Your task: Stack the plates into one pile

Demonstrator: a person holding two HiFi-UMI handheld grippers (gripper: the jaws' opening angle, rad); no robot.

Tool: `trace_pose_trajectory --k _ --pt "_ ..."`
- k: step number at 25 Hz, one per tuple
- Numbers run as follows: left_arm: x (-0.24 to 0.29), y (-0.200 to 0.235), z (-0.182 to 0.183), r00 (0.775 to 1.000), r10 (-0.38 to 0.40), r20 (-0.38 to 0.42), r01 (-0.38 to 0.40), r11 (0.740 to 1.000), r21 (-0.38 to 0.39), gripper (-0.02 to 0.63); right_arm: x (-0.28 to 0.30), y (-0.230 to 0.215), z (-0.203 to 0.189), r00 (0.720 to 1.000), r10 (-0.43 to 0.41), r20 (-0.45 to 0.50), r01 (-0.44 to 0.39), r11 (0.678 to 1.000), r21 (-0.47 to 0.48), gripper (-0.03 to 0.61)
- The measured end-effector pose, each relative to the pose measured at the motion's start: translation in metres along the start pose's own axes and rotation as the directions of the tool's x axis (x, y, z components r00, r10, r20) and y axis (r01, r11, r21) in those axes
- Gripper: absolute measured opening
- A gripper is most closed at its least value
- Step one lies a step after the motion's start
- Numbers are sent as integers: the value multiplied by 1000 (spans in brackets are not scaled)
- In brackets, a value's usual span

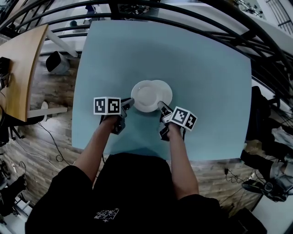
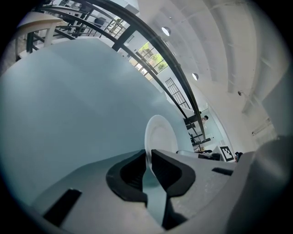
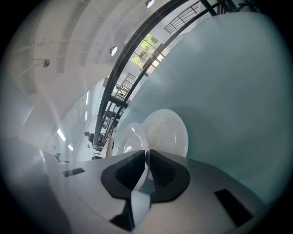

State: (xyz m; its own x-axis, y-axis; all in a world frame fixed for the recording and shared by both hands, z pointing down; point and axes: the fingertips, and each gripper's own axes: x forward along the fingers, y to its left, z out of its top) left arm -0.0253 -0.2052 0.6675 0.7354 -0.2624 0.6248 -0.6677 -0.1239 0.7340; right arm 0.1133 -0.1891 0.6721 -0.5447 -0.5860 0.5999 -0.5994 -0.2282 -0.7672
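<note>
Two white plates sit at the middle of the light blue table [image 1: 210, 87]. The nearer plate [image 1: 145, 97] partly covers the farther plate [image 1: 165, 87]. My left gripper [image 1: 131, 102] is shut on the nearer plate's left rim, which shows edge-on between the jaws of the left gripper [image 2: 148, 157]. My right gripper [image 1: 160, 105] pinches the same plate's near right rim. In the right gripper view the held plate [image 3: 130, 142] stands between the jaws of the right gripper [image 3: 147, 157], and the second plate [image 3: 168, 132] lies just behind it on the table.
A wooden table [image 1: 23, 68] stands at the left and a white bin [image 1: 57, 61] beyond the blue table's left corner. A black curved railing [image 1: 183, 13] runs along the far side. Dark bags [image 1: 261, 114] and cables lie on the wooden floor at the right.
</note>
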Motion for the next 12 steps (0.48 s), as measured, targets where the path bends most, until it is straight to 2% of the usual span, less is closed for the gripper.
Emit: trace_pose_trajectory --k 12 --pt "42 -27 -3 998 31 -48 -28 998 64 46 -20 -34 29 998 -48 28 49 998 -30 34"
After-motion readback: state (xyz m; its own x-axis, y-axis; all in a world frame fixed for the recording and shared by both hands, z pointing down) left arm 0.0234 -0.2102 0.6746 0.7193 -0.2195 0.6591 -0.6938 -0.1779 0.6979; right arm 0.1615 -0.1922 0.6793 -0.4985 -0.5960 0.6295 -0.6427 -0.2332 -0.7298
